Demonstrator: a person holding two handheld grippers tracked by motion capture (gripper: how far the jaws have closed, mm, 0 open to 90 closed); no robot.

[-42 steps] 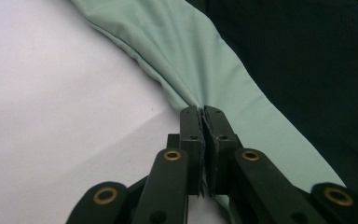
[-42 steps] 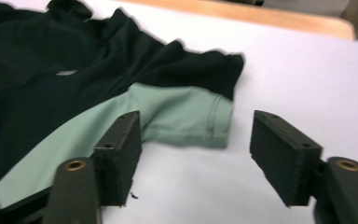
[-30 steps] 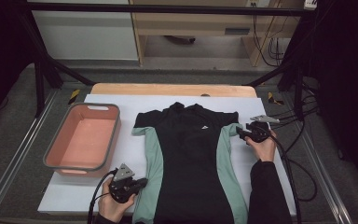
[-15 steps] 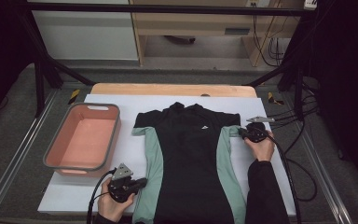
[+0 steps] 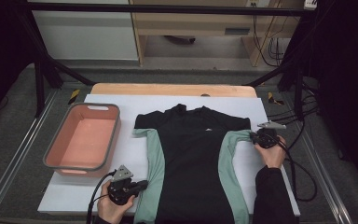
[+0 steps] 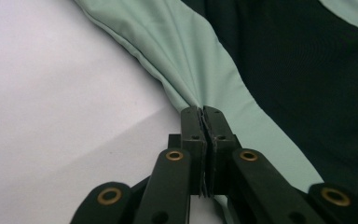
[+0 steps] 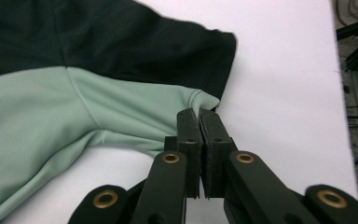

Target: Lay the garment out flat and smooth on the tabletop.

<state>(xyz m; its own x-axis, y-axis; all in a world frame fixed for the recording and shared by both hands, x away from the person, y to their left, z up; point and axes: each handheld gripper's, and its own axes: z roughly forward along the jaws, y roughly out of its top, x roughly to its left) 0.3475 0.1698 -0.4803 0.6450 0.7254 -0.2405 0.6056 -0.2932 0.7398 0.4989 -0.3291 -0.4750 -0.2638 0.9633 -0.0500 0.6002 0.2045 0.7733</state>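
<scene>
On the white board (image 5: 98, 196) lies a black shirt (image 5: 193, 158) with green side panels, spread flat, collar pointing away from the person. At its lower left edge, the left gripper (image 5: 137, 186) has its jaws pressed together on a pinch of the green hem (fabric visibly bunches between them in the left gripper view). The right gripper (image 5: 254, 136) is clamped on the green edge of the right sleeve. A pink tub (image 5: 56, 156) sits beside the shirt, apart from it.

Black shirt (image 5: 193, 163) with mint-green side panels.
Pink tub (image 5: 83, 141), grey rim; white sheet (image 5: 121, 105); black grippers.
</scene>
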